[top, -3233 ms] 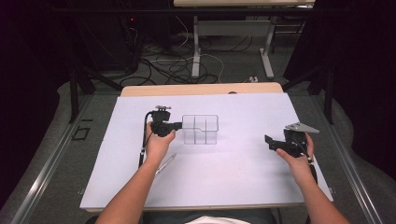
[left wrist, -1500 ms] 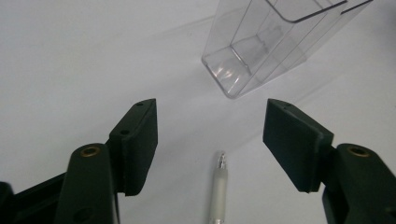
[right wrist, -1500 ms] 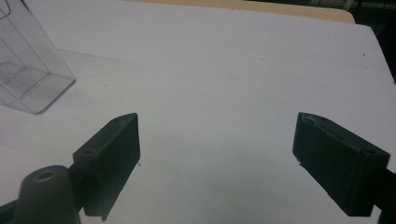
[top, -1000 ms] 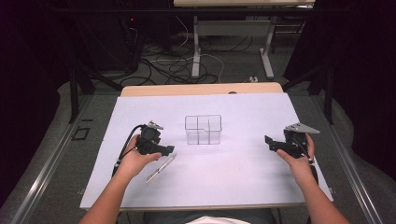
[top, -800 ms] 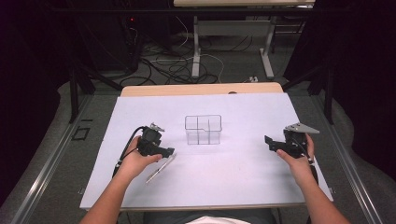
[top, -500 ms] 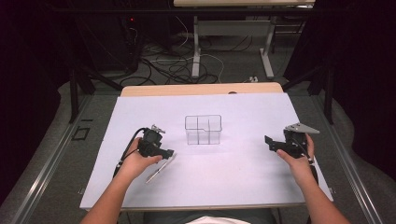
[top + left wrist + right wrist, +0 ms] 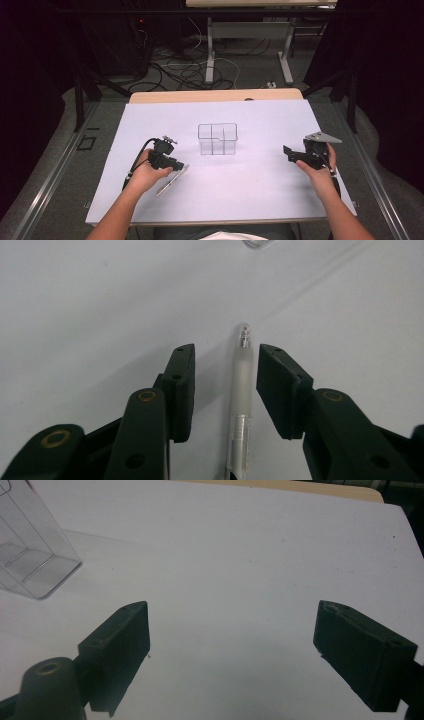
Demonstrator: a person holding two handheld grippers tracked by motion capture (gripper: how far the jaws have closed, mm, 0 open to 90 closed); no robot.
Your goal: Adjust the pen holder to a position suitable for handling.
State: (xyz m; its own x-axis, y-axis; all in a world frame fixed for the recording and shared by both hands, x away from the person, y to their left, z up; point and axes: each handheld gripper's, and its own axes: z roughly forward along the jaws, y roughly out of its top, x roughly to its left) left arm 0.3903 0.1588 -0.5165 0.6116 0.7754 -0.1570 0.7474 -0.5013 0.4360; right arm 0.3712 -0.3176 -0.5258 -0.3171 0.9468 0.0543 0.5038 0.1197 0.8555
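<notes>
A clear-barrelled pen point(image 7: 243, 390) lies flat on the white sheet, seen in the high view as a pale pen point(image 7: 171, 181) left of centre. My left gripper point(image 7: 225, 352) is lowered over it with one jaw on each side of the barrel. Its jaws have just been closing; the right pad is close to the pen and a gap remains at the left pad, so it is open around the pen. From above, the left gripper point(image 7: 176, 166) sits at the pen's far end. My right gripper point(image 7: 232, 615) hovers over bare sheet at the right, jaws wide apart with nothing between them.
A clear plastic box with dividers point(image 7: 217, 139) stands mid-table, and its corner point(image 7: 30, 555) is at the upper left of the right gripper view. The white sheet point(image 7: 250, 190) covers a wooden table. Cables and desk legs lie on the floor beyond.
My left hand came from beside the clear box down to the pen at the near left and has settled over it. The right hand has not moved.
</notes>
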